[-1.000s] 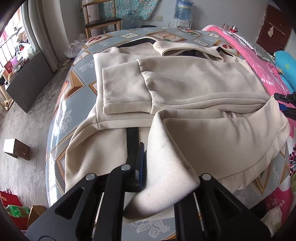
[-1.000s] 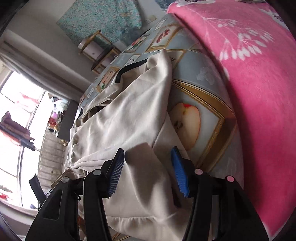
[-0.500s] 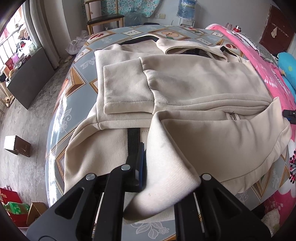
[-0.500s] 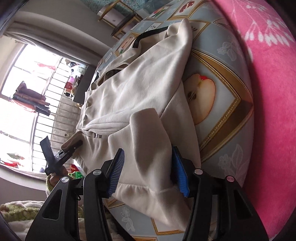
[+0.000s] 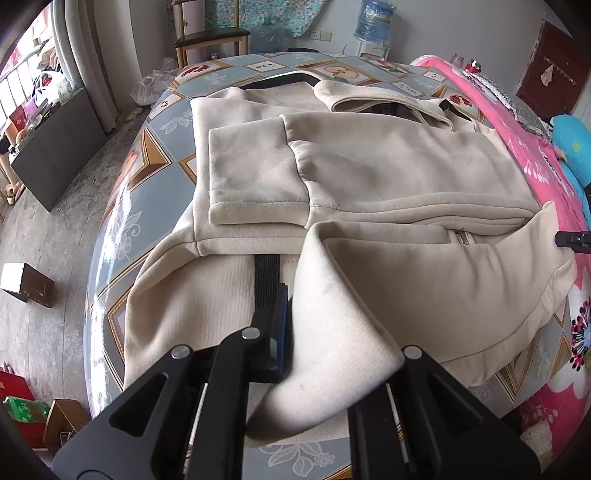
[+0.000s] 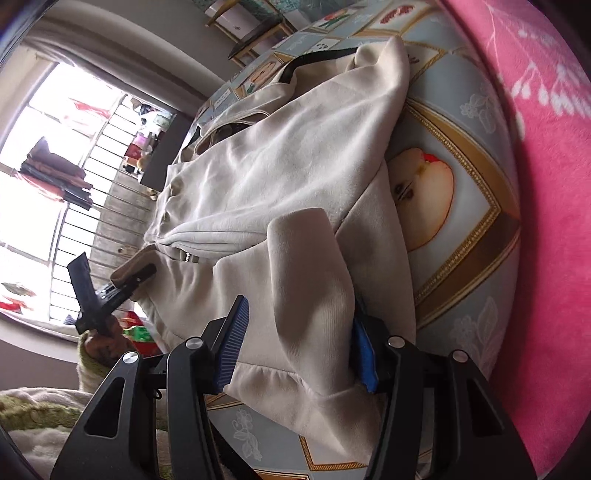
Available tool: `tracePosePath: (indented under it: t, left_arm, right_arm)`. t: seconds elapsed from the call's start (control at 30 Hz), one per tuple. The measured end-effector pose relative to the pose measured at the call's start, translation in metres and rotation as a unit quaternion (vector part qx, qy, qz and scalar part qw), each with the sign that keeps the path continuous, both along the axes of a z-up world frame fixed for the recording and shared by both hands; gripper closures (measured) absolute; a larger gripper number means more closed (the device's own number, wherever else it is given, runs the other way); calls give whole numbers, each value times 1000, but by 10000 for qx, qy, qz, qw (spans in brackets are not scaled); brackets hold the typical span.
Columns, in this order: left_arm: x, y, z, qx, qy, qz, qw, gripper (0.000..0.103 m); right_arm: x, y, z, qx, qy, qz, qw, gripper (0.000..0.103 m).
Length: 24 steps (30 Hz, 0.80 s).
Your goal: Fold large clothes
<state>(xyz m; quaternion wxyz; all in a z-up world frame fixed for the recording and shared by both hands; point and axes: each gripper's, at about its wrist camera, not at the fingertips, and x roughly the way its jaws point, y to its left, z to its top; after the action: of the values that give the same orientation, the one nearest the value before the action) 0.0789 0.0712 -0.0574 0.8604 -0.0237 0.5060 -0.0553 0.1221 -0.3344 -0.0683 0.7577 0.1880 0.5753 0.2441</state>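
Note:
A large cream zip hoodie (image 5: 388,177) lies spread on the patterned table (image 5: 147,192), one sleeve folded across its chest. My left gripper (image 5: 291,332) is shut on the near hem, and the cloth drapes over its right finger and hides it. In the right wrist view the same hoodie (image 6: 288,147) runs away from me. A thick raised fold of its hem fills my right gripper (image 6: 299,350), pressed to the right blue pad. My left gripper (image 6: 122,280) shows far left, clamped on a tan corner. The right gripper (image 5: 572,238) peeks in at the left view's right edge.
A pink flowered blanket (image 6: 546,184) borders the table on one side. On the far side are a wooden chair (image 5: 210,37) and a water jug (image 5: 373,22). A dark cabinet (image 5: 55,147) and a cardboard box (image 5: 27,284) are on the floor at left.
My right gripper has rolled and the raised fold of hem now sits fuller between its pads. In the left view it has slid toward the right edge. The left gripper has stayed put.

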Motion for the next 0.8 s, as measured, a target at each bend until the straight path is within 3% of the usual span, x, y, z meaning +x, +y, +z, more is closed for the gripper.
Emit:
tracePosePath:
  t: [0.17, 0.37, 0.5, 0.8]
  left_arm:
    - [1, -1, 1, 11, 39, 20, 10000, 94]
    - [1, -2, 1, 30, 52, 35, 10000, 94]
    - [1, -2, 1, 69, 49, 21, 10000, 94]
    - [0, -3, 1, 101, 42, -1, 9999, 94]
  right_arm:
    - [-2, 16, -1, -804, -145, -156, 9965, 56]
    - [-6, 33, 5, -1410, -350, -357, 9887, 57]
    - [-14, 41, 12, -1695, -509, -301, 9838, 68]
    - [-21, 61, 16, -2703, -819, -278, 9589, 74]
